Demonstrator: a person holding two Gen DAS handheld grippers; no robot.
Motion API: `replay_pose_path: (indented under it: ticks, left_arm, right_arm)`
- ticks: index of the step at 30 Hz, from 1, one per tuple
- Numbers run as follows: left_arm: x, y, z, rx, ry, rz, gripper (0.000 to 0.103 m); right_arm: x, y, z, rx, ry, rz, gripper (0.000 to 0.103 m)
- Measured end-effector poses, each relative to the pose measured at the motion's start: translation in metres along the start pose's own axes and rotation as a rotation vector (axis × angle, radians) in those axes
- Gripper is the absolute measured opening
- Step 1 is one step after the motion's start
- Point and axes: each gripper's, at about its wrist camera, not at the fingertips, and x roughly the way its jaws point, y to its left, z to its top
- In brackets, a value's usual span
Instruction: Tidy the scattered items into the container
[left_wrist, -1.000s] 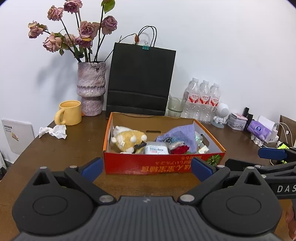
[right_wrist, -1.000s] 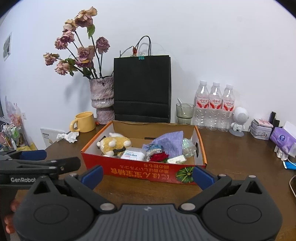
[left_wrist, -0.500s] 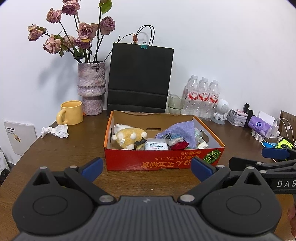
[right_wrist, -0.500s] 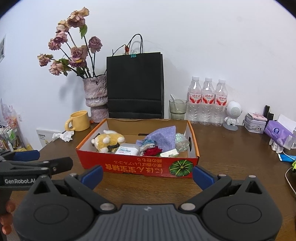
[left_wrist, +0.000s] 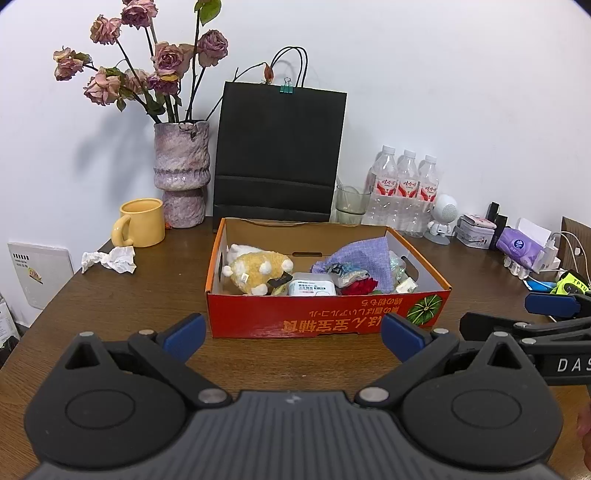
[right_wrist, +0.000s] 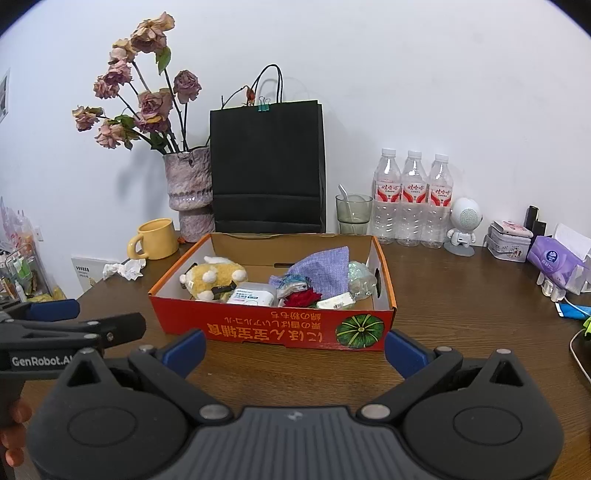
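**Nearly tidied: one crumpled tissue lies left of the box**

Largest first, the worktop (left_wrist: 155, 306) carries one red cardboard box (left_wrist: 325, 317), its long axis running left to right across both views, straight ahead of both tools. The left hand-held gripper (left_wrist: 291, 334) has its jaws spread wide and empty, the box's front wall just beyond them; the right hand-held gripper (right_wrist: 293, 349) is likewise wide and empty, and sits just to the right of the left one.

Inside the box, counted: one yellow plush toy (left_wrist: 258, 271) at the left end, one lilac cloth pouch (left_wrist: 369, 256) right of centre, one white wipes pack (left_wrist: 311, 286) against the front wall, one red fabric rose (left_wrist: 364, 286) beside it, one small white packet (left_wrist: 406, 285) at the right end, plus a crinkled clear wrapper I cannot identify.

Outside the box, the only loose-looking item is one crumpled tissue (left_wrist: 109, 258), lying on the worktop well left of the box, just in front of the single yellow mug (left_wrist: 142, 222). It lies forward and left of both tools, so the left hand-held gripper is the nearer one; I judge it would take that piece, if it counts as clutter.

Behind the box stand one black paper bag (left_wrist: 279, 155), one vase of dried roses (left_wrist: 181, 173), three water bottles (left_wrist: 404, 188) and one glass (left_wrist: 351, 205).
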Motion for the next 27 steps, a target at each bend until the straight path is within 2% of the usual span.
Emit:
replay_pose_path:
  ticks: [27]
  left_arm:
    - [0.0065, -0.0028, -0.0011, 0.004, 0.006, -0.006, 0.103]
  right_arm:
    - [0.0054, -0.0027, -0.0045, 0.004, 0.015, 0.006, 0.103]
